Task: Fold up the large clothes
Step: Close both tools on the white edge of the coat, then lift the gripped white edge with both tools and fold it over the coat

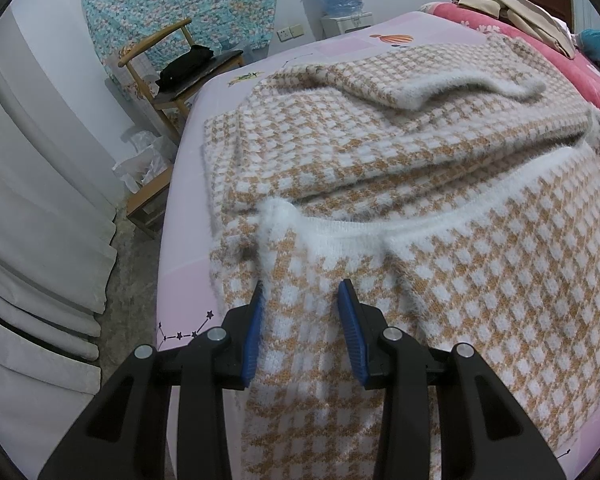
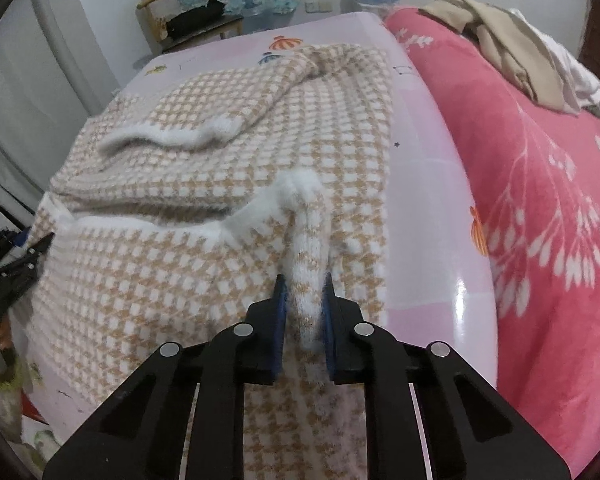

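A fluffy tan-and-white checked sweater (image 1: 380, 152) lies partly folded on the pink bed sheet (image 1: 188, 216), with a white-cuffed sleeve laid across its top. My left gripper (image 1: 302, 286) is shut on the near left part of the sweater, and the fabric fills the gap between its blue pads (image 1: 252, 340). In the right wrist view the same sweater (image 2: 220, 160) spreads to the left. My right gripper (image 2: 304, 278) is shut on a pinched ridge of its near right edge, which rises to a white trimmed corner (image 2: 300, 188).
A pink-red floral blanket (image 2: 540, 160) covers the bed's right side, with beige and white clothes (image 2: 500, 48) piled on it. A wooden chair (image 1: 172, 52) with a dark item stands past the bed's far left corner. White curtains (image 1: 40, 200) hang at left.
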